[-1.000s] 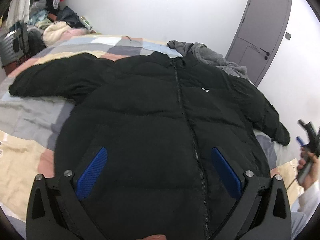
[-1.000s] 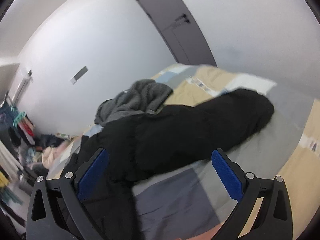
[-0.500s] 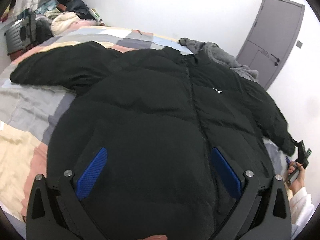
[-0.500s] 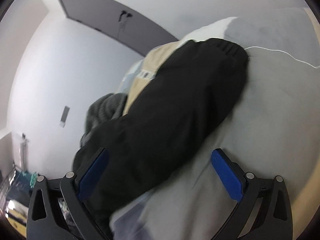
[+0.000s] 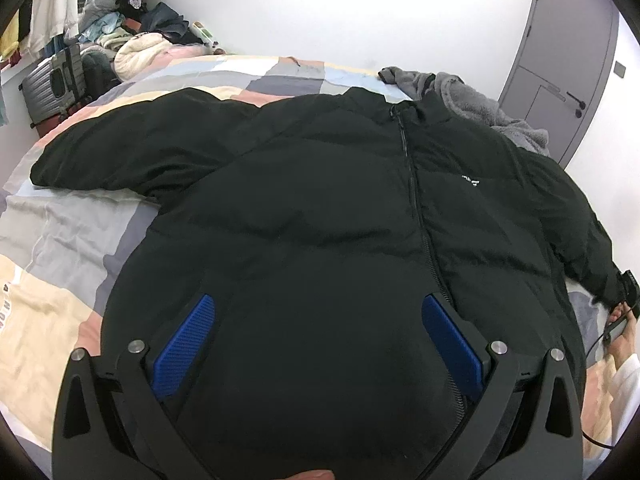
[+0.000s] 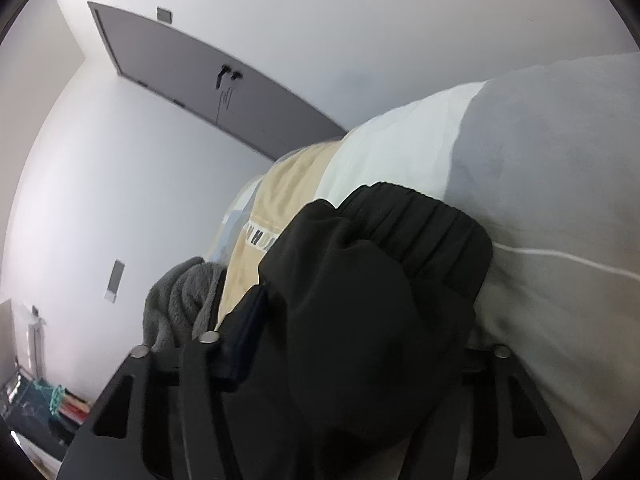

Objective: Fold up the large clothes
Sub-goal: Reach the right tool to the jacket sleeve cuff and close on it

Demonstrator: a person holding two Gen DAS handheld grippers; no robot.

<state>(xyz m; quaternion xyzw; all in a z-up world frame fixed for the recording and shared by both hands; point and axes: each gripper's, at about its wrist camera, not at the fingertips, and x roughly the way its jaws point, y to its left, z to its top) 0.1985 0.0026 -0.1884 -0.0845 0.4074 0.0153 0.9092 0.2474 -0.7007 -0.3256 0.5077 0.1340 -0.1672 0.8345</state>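
Observation:
A large black puffer jacket (image 5: 328,208) lies front up and zipped on the patchwork bed, both sleeves spread out. My left gripper (image 5: 316,340) is open and hovers over the jacket's lower hem, holding nothing. My right gripper (image 6: 352,344) is at the end of the jacket's right sleeve (image 6: 360,280); its jaws have narrowed around the sleeve just behind the ribbed cuff (image 6: 420,216), and the cloth bunches between the fingers. In the left wrist view the right gripper (image 5: 626,292) shows at the sleeve end on the far right.
A grey fleece garment (image 5: 472,96) lies at the head of the bed behind the collar. A suitcase (image 5: 52,80) and a pile of clothes (image 5: 136,40) stand at the left. A grey door (image 5: 568,48) is at the right. The bed cover (image 5: 60,232) is patchwork.
My right gripper has moved onto the sleeve cuff and closed around it. My left gripper has moved slightly closer over the jacket's hem and stays open.

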